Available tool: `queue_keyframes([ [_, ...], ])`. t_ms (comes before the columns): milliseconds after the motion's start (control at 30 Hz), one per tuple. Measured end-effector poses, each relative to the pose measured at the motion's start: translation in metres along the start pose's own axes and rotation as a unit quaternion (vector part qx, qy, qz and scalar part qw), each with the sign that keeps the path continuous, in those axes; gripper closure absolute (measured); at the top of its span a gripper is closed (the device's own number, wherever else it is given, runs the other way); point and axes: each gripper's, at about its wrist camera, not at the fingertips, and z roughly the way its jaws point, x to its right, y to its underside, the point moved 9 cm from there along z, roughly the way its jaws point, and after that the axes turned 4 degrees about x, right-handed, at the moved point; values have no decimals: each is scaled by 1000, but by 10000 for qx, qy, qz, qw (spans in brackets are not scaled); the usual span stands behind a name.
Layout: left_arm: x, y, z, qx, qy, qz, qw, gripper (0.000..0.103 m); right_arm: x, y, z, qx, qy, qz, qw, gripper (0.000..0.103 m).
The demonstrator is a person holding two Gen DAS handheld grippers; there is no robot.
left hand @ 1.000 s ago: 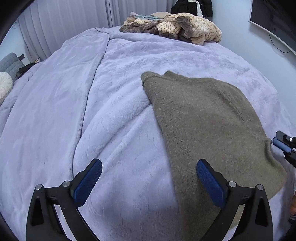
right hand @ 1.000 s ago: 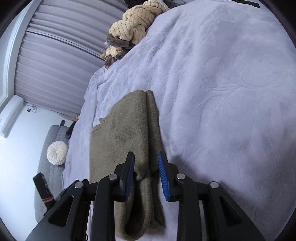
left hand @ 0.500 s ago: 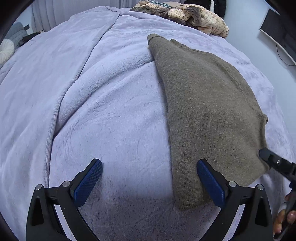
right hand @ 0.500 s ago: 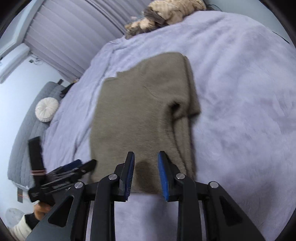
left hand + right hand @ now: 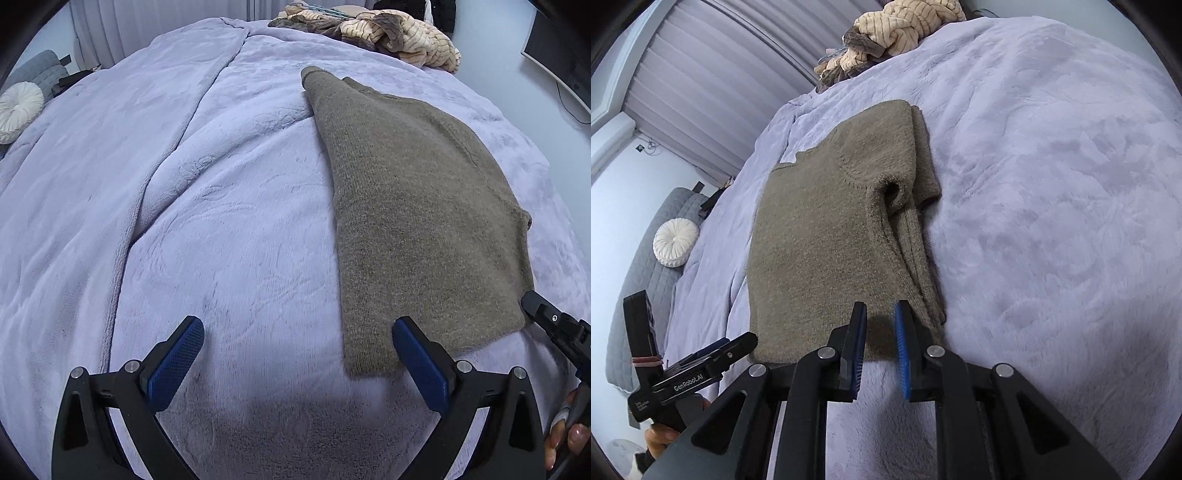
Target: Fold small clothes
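Note:
An olive-brown knit sweater (image 5: pixel 417 206) lies folded lengthwise on the lavender bed blanket (image 5: pixel 221 221); it also shows in the right wrist view (image 5: pixel 831 236), with a sleeve tucked along its right side. My left gripper (image 5: pixel 295 362) is open and empty, just short of the sweater's near hem, its right finger (image 5: pixel 421 365) by the hem's left corner. My right gripper (image 5: pixel 881 350) has its jaws a narrow gap apart, empty, just short of the hem's right part. It shows at the right edge of the left wrist view (image 5: pixel 554 325).
A pile of beige and brown clothes (image 5: pixel 391 33) sits at the far end of the bed (image 5: pixel 897 33). A grey sofa with a round white cushion (image 5: pixel 676 242) stands to the left. A dark screen (image 5: pixel 561 55) hangs on the right wall.
The right gripper has let go of the sweater's side fold and drawn back to the near hem. The sweater now lies flat. The left gripper moved back toward the hem.

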Motion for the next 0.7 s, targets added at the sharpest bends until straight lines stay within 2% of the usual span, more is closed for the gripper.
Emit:
queue_keyframes([
  [367,0,6,-2,16,-91,-58,9999,0,6,4,-4,71,-387,237,9989,88],
  [700,-1,7,2,-27,-17,-103,9999,0,11,3,0,144,-729,492,9960,88],
])
